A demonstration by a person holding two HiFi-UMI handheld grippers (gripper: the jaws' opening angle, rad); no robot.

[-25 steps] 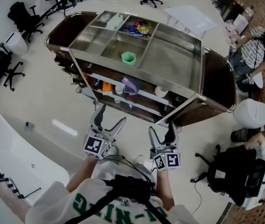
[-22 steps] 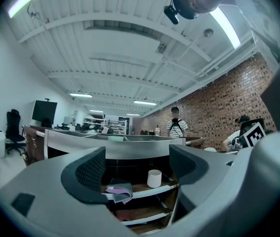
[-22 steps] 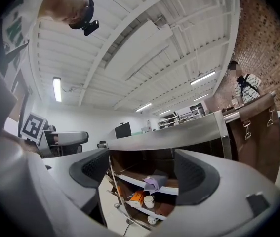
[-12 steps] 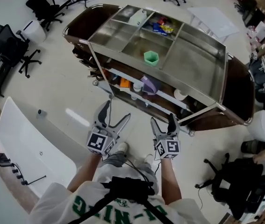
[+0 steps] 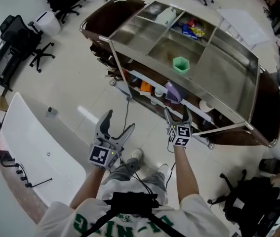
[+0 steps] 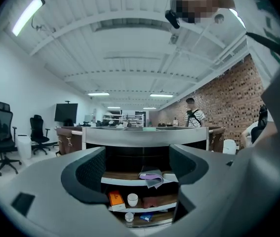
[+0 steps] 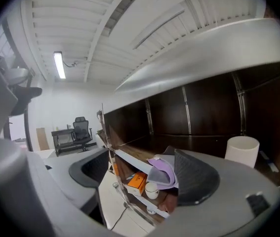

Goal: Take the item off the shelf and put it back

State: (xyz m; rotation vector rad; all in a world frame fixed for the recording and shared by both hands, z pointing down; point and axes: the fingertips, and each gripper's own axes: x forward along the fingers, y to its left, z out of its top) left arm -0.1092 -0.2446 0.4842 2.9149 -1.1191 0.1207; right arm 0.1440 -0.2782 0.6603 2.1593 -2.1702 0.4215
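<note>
My right hand-held gripper point(image 5: 177, 113) stands wide and empty at the shelf point(image 7: 132, 160) edge, with the purple cloth point(image 7: 160, 172) lying just ahead on it. The left hand-held gripper point(image 5: 116, 126), equally wide, hangs back. Risk: a shallow pinch lets the limp cloth slip, or a jaw strikes the shelf rail.

The head view looks steeply down on the steel-topped, dark brown shelf cart point(image 5: 223, 68) from above its open front. The left gripper view faces that front level, from near. The right gripper view sits just under the cart's top, looking along its shelves. All three show the folded lilac cloth point(image 5: 172, 90) on a cart shelf.
</note>
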